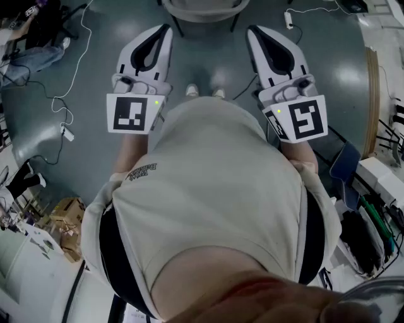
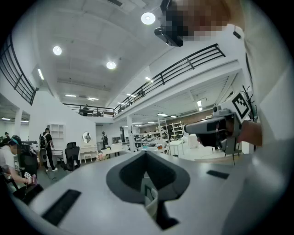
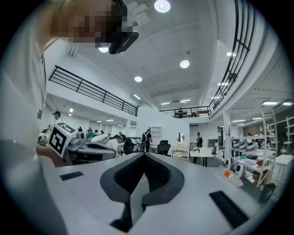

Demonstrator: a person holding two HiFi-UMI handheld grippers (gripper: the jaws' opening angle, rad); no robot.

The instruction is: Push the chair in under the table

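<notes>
Lower left of the head view: a cardboard box (image 1: pixel 63 217) sits among clutter. Its contents cannot be made out at this size.

Upper left: a seated person (image 1: pixel 31 49), with white cables (image 1: pixel 68 94) trailing across the grey floor (image 1: pixel 95 164).

Left of centre: the left claw (image 1: pixel 165 29) is held level over the floor. Its own view shows the jaws closed together with nothing between them (image 2: pixel 146 153).

Top centre: the chair (image 1: pixel 202 10) is cut off by the upper frame edge, so only a pale seat rim and two dark legs show. It stands just beyond both claw tips and touches neither, with floor showing between.

Centre: the wearer's shoes (image 1: pixel 203 93) lie between the two claws.

Right of centre: the right claw (image 1: pixel 252 29) is level, jaws closed on nothing (image 3: pixel 143 155).

Right edge: a blue item (image 1: pixel 346 165) stands beside dark cables and tools (image 1: pixel 372 236), well apart from the chair.
</notes>
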